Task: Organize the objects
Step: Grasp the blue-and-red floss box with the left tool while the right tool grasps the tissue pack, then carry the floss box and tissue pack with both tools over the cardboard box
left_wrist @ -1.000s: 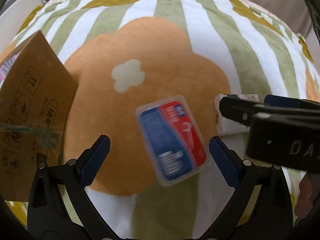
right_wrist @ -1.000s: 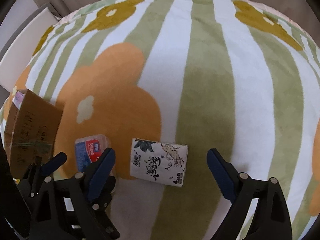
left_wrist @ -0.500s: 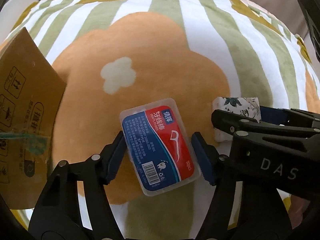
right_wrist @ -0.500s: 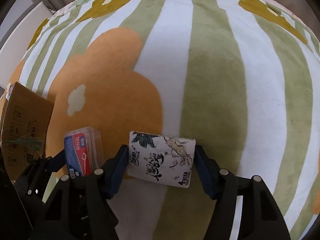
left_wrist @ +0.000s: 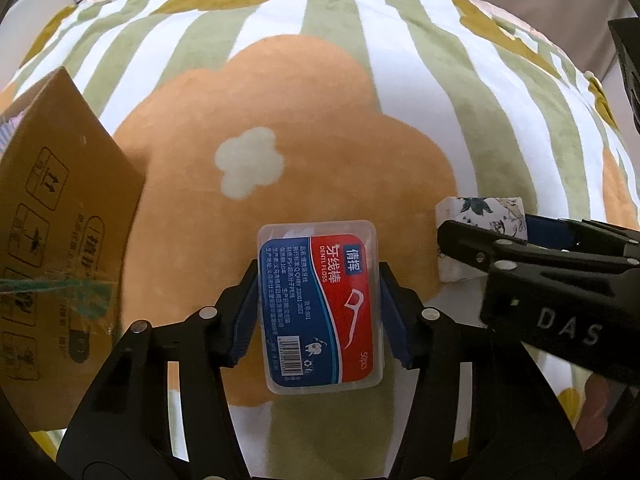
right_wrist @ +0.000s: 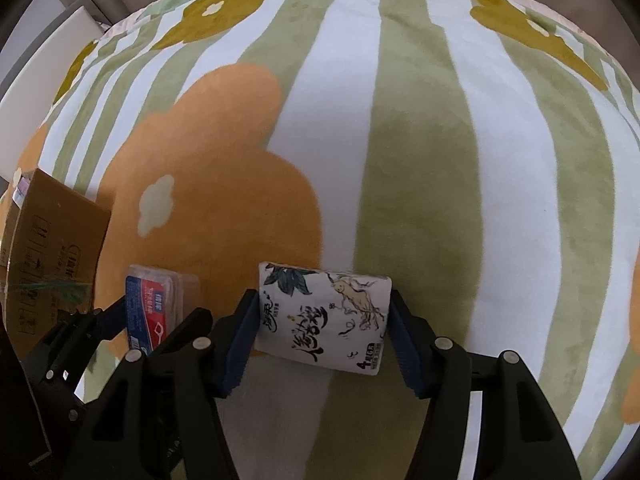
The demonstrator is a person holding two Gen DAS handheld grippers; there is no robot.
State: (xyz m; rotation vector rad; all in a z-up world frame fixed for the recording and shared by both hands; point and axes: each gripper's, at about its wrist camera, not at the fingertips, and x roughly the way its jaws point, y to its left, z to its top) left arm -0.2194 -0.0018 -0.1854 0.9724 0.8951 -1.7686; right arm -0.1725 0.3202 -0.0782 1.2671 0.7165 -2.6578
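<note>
Your left gripper point(left_wrist: 318, 312) is closing, its blue pads against both sides of the dental floss box point(left_wrist: 318, 308), low centre of the left view. Your right gripper point(right_wrist: 322, 334) is closing too, its pads touching both ends of the tissue pack point(right_wrist: 324, 320), low centre of the right view. Both items lie on a plush blanket point(right_wrist: 420, 140) striped green and white with orange flowers. A cardboard box point(left_wrist: 60, 232) stands at the left edge, cut off. The room beyond the blanket is too dim to make out.
</note>
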